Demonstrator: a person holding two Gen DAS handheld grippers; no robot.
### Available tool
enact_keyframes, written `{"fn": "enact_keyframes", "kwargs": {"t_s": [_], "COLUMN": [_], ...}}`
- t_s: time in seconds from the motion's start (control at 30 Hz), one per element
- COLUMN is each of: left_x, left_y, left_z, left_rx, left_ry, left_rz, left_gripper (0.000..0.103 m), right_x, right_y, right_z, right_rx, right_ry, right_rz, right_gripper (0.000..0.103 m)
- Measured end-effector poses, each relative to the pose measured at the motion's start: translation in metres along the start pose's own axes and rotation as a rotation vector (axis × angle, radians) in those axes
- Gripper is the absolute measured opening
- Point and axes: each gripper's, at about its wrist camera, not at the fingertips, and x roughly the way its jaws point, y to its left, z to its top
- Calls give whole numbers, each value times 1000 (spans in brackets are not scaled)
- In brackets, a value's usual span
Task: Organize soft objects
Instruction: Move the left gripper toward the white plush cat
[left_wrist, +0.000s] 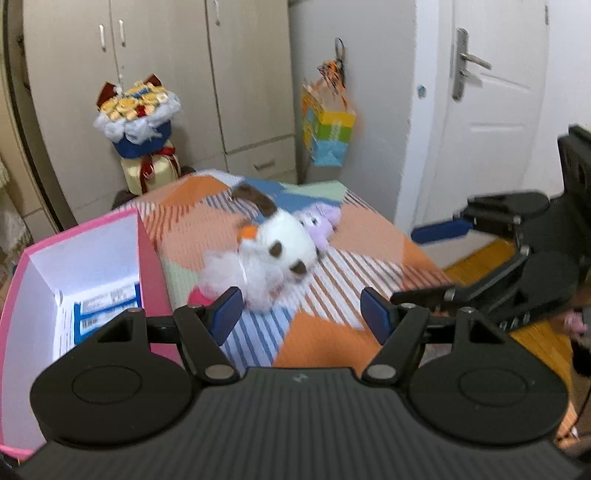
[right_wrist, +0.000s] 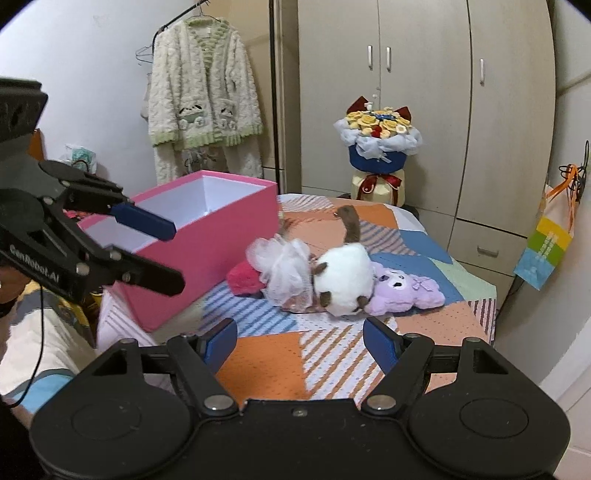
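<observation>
Bare quilt (right_wrist: 266, 362) ahead of plush pile (right_wrist: 340, 280), pink box (right_wrist: 207, 251) walling left (tall side)

The white plush cat (right_wrist: 343, 275) with brown patches looked properly fluffy, snugged up against a fuzzy lilac plush toy (right_wrist: 406, 291), a frothy white tulle puff (right_wrist: 286, 267) and a shaggy magenta plush (right_wrist: 243, 279). They all sat on a dotted, matt patchwork cloth (right_wrist: 266, 365). The pink cardboard box (right_wrist: 207, 236) had a smooth white paper lining, and the grippers' black plastic was matt, ribbed on the body.
</observation>
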Motion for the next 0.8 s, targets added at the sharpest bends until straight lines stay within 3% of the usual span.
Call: {"fn": "enact_keyframes", "kwargs": {"t_s": [0.27, 0.47, 0.63, 0.8], "left_x": [44, 82, 121, 156], "left_y": [-7, -9, 0, 16], "left_z": [11, 25, 33, 31], "left_rx": [-22, -107, -204, -304], "left_ry": [-119, -162, -130, -44], "left_rz": [127, 123, 95, 54], "left_gripper": [67, 61, 53, 48], "right_x": [53, 89, 110, 133], "right_y": [-26, -40, -43, -48], "right_z": [-2, 3, 10, 14], "right_rx": [45, 60, 50, 83], "right_ry": [-33, -58, -85, -57], "right_rz": [-54, -57, -23, 5], "right_gripper": [78, 70, 60, 58]}}
